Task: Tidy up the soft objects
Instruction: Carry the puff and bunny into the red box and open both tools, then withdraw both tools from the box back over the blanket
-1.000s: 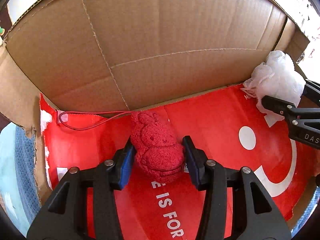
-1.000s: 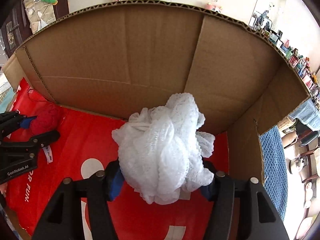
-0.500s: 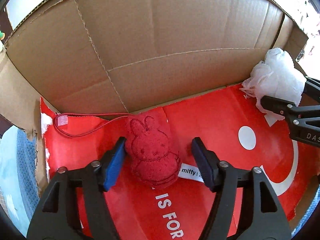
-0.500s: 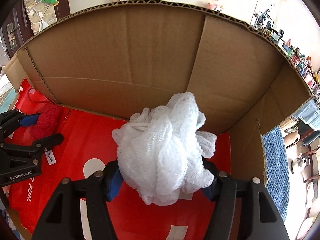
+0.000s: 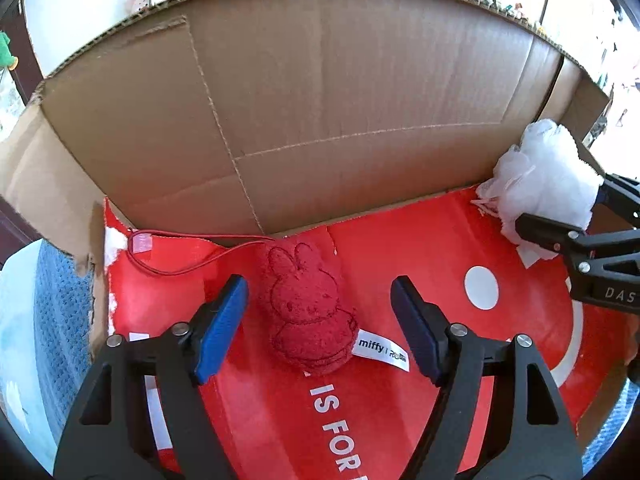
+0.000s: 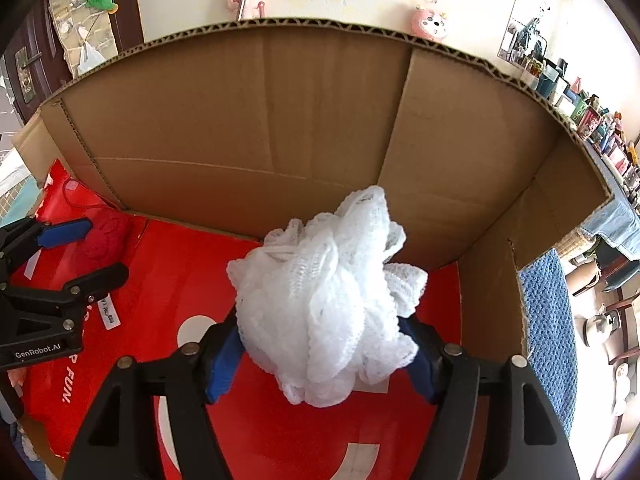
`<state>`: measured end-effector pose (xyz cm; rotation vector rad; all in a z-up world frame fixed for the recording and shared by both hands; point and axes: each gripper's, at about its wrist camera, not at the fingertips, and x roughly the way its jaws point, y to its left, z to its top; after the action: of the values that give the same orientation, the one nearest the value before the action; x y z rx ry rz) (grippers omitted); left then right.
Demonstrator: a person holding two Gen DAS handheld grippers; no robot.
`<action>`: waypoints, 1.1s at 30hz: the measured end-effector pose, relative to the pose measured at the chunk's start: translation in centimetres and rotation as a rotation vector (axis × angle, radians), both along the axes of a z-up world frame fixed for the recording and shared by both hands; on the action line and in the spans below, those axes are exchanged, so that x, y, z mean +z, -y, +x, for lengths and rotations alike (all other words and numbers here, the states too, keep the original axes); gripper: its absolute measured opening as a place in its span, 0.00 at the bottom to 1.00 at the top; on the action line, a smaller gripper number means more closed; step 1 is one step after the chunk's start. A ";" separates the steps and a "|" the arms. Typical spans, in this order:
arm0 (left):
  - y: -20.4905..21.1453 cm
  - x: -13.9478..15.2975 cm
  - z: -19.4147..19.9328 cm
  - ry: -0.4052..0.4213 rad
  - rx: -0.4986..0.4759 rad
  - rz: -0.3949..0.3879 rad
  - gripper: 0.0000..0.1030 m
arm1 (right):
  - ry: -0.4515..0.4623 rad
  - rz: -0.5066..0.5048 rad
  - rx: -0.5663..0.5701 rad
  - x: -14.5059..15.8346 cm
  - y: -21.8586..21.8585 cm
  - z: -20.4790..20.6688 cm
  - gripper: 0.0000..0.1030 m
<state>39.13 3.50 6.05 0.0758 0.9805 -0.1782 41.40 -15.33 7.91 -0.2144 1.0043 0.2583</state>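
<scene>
A red rabbit-shaped plush (image 5: 308,312) lies on the red bag (image 5: 420,240) that lines the cardboard box (image 5: 320,100). My left gripper (image 5: 318,280) straddles it, jaws opening, with a gap on each side of the plush. A white mesh puff (image 6: 324,292) rests on the red bag (image 6: 172,280) by the right corner, between the blue pads (image 6: 222,356) of my right gripper (image 6: 320,332). Its jaws are opening too, and the puff only brushes them. The right wrist view shows the left gripper (image 6: 105,247) around the plush (image 6: 114,234). In the left wrist view, the right gripper (image 5: 560,204) flanks the puff (image 5: 544,176).
Tall box walls (image 6: 260,120) rise behind and to the right. A thin red cord (image 5: 180,270) runs from the plush to the left corner. Its white label (image 5: 382,350) lies flat. A blue knitted cloth (image 6: 548,320) lies outside the box.
The left jaws have let go of the red plush and spread wide; it now lies free. The right jaws have widened a little around the white puff, showing more of the blue pads.
</scene>
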 end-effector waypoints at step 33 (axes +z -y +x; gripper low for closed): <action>0.4 11.8 -21.7 0.496 0.005 -0.166 1.00 | 0.467 0.210 -0.004 13.2 5.7 -20.5 1.00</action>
<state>17.43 3.09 17.84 -0.0345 0.4695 -0.2224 20.85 -21.00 21.06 -0.0746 0.5104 0.2921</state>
